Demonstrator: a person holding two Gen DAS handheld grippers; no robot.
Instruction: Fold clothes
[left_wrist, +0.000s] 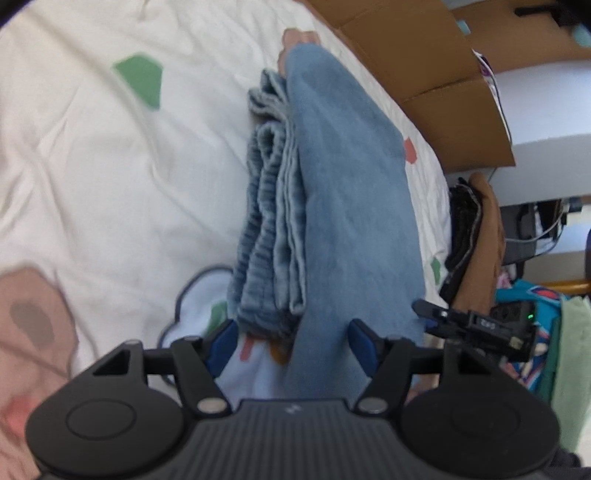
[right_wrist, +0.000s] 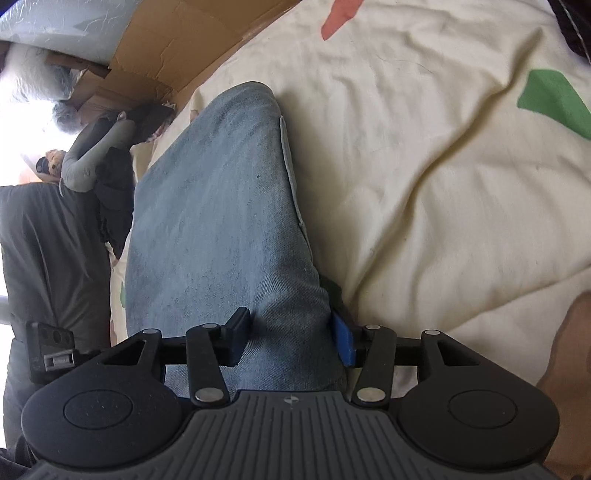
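Jeans' (left_wrist: 332, 206) stacked folded edges in left view only.

Folded jeans (left_wrist: 332, 192) lie on the bed (left_wrist: 110, 147), cardboard boxes (left_wrist: 424, 66) beyond its far edge, clothes pile (left_wrist: 476, 236) alongside.

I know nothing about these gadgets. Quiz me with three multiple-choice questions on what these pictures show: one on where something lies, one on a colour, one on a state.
1. Where do the folded jeans lie?
A. on the patterned bedsheet
B. inside a cardboard box
C. on a wooden chair

2. What colour are the jeans?
A. black
B. light blue
C. red

3. How does the left gripper stand?
A. clamped on a sock
B. open, its blue pads either side of the denim
C. out of view

Answers: 1 A, the sheet shows all round the jeans; 2 B, faded blue denim in both views; 3 B, gaps show beside each pad.
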